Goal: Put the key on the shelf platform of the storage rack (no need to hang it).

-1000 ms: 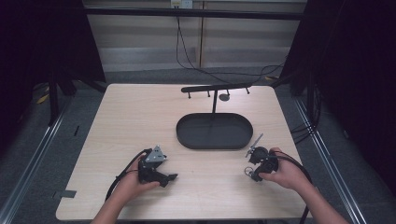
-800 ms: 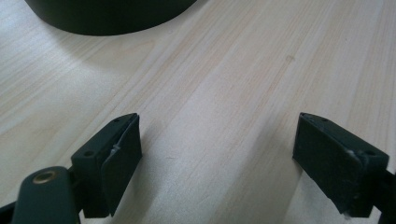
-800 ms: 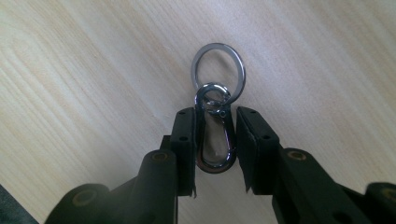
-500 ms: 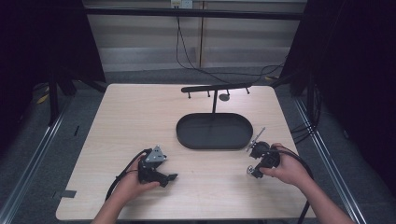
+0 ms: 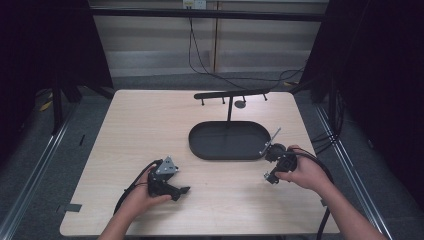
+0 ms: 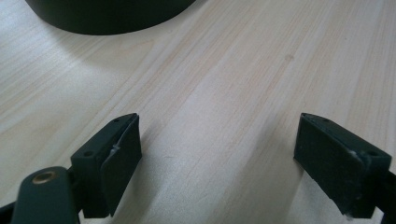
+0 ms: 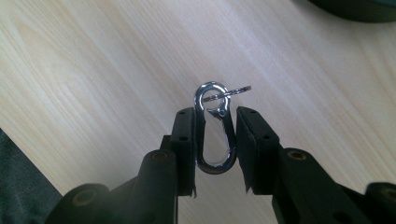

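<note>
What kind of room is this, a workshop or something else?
Probably a lab recording booth: a bare wooden table ringed by dark curtains, cables trailing down the back wall, and a person working with a handheld gripper in each hand.

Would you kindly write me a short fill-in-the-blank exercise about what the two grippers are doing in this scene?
1. The right gripper is shut on a silver ____.
2. The left gripper has its jaws ____, with nothing between them.
3. The oval tray on the table is ____ in colour.
4. A small split ring hangs from the top of the ____.

Missing words: carabiner; open; black; carabiner
</note>
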